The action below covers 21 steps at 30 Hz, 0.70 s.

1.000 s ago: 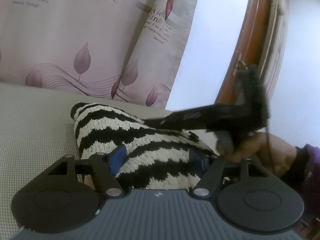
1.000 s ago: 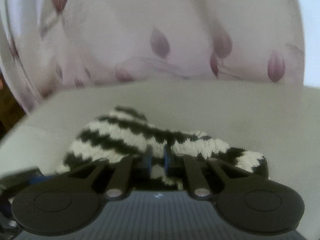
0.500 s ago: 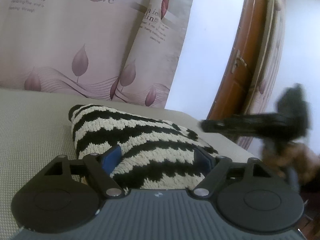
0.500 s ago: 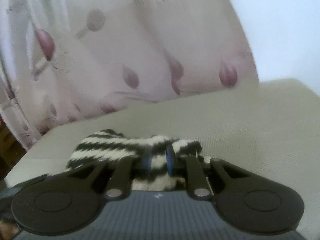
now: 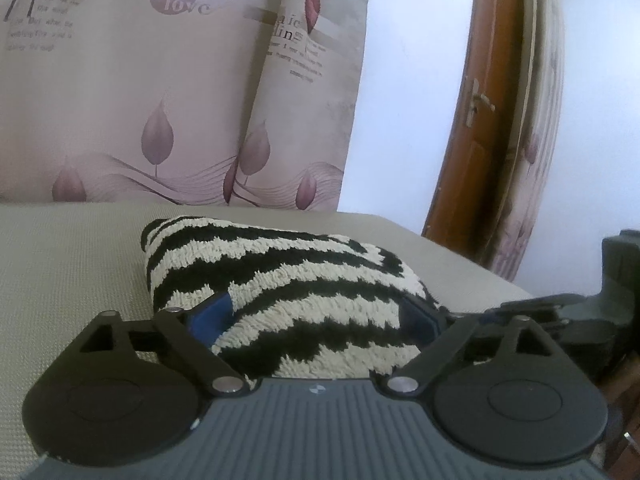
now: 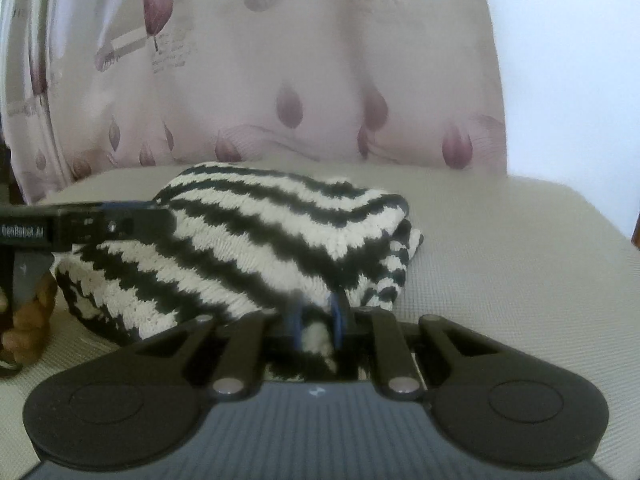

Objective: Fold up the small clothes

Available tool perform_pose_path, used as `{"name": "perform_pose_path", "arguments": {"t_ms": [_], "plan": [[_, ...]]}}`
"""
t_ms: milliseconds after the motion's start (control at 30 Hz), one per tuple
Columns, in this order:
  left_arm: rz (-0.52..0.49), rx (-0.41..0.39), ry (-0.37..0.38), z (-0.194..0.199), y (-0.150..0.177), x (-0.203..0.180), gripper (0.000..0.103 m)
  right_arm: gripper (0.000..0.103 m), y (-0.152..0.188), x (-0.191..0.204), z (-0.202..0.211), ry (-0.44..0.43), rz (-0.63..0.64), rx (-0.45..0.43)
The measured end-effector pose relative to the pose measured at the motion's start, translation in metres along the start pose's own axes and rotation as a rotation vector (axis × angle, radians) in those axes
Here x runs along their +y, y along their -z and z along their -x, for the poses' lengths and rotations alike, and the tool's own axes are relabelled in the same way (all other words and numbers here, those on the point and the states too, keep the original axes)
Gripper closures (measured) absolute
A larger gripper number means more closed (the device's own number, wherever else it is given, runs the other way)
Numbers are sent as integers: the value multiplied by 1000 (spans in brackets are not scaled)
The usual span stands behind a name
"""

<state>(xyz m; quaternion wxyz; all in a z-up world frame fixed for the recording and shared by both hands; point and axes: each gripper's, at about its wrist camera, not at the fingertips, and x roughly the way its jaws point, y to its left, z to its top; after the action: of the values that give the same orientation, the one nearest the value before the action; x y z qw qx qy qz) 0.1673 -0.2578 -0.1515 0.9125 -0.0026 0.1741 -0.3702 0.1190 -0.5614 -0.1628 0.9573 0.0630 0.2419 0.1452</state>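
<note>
A black-and-white striped knit garment (image 5: 288,276) lies folded in a thick bundle on the grey-beige cushion (image 5: 60,264). My left gripper (image 5: 320,312) is open, with its blue-padded fingers on either side of the bundle's near end. In the right wrist view the garment (image 6: 248,240) fills the middle. My right gripper (image 6: 316,316) is shut on a fold of the garment at its near edge. The left gripper (image 6: 100,222) also shows there, reaching in from the left over the bundle.
Pink leaf-print curtains (image 5: 160,100) hang right behind the cushion. A brown wooden door (image 5: 480,140) stands at the right. The right gripper's body (image 5: 600,312) sits at the cushion's right edge. The cushion's bare surface (image 6: 500,248) extends right of the garment.
My right gripper swung down from above the bundle to low at its right end, staying shut on the fold. The left gripper stayed open around the garment.
</note>
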Motion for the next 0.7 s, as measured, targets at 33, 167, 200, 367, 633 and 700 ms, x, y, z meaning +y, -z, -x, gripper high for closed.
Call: {"name": "perform_pose_path", "arguments": {"t_ms": [33, 167, 200, 367, 633, 700], "plan": [[-9, 3, -6, 0, 0, -2, 11, 89, 0, -2, 0, -7, -10, -1], [-30, 12, -18, -1, 0, -5, 9, 89, -1, 1, 0, 4, 5, -2], [-32, 12, -20, -1, 0, -5, 9, 89, -1, 3, 1, 9, 12, -2], [-41, 12, -32, -1, 1, -7, 9, 89, 0, 4, 2, 9, 15, -3], [-50, 13, -41, -2, 1, -8, 9, 89, 0, 3, 2, 2, 3, -4], [-53, 13, -43, -2, 1, -9, 8, 89, 0, 2, 1, 0, 2, -4]]}}
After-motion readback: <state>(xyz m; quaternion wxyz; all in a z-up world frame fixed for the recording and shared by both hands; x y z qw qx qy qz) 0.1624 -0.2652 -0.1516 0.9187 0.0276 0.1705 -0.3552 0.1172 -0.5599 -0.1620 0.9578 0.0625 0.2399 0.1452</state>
